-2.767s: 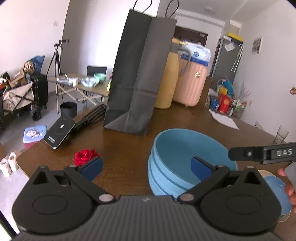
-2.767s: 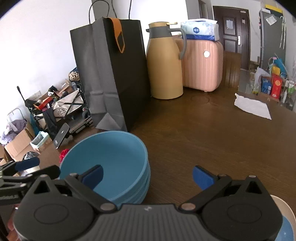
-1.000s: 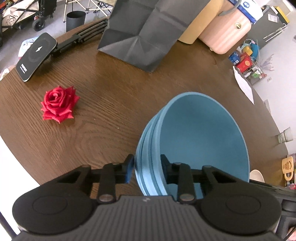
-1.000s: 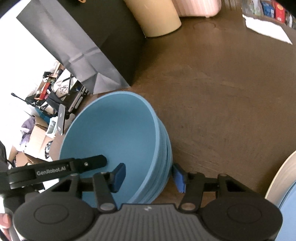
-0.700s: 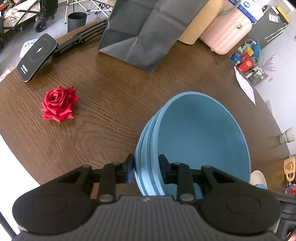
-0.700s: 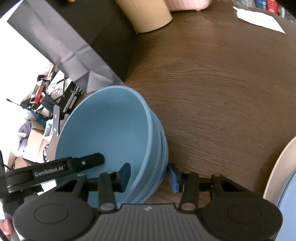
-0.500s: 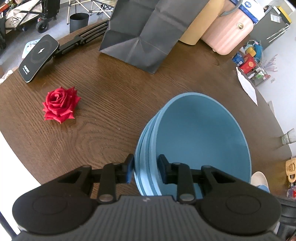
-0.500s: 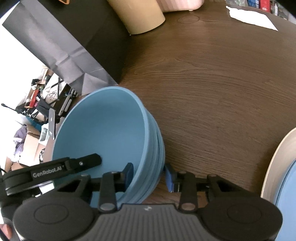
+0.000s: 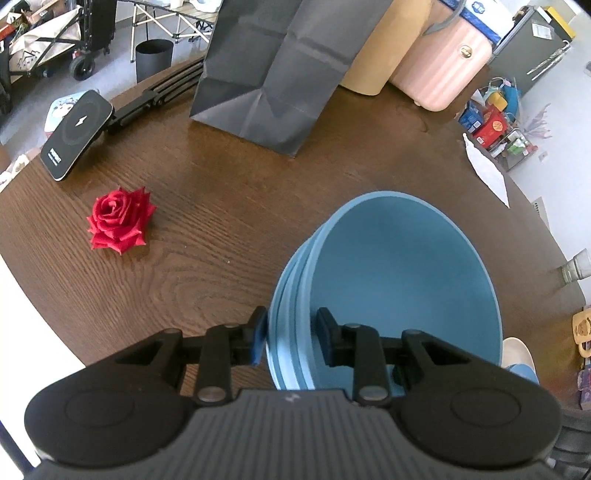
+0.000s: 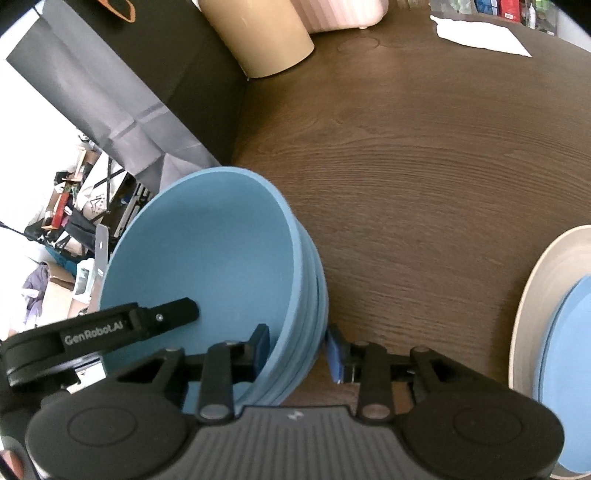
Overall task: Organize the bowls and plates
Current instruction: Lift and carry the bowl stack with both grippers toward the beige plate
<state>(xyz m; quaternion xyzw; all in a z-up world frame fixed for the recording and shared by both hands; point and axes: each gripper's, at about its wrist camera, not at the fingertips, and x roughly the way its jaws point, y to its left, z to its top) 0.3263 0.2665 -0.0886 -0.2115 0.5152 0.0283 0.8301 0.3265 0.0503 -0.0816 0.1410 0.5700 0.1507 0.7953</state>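
dark wood tabletop [image 9: 229,206] carries the stacked blue bowls [image 9: 402,273] near its front edge; left gripper [image 9: 290,341] and right gripper [image 10: 299,350] have closed, jaws now clenched on opposite rims, ready for lifting.

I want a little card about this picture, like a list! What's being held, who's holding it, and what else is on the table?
Held thing: stack of blue bowls, nested together
Left gripper: clamped on the stack's rim, one finger inside, one outside
Right gripper: clamped on the opposite rim the same way
Table: dark brown wood
Flower: red rose lying left of the bowls
Bag: black paper bag standing behind the bowls
Plates: cream plate with a blue plate on it, to the right
Also there: tan jug, phone, white napkin
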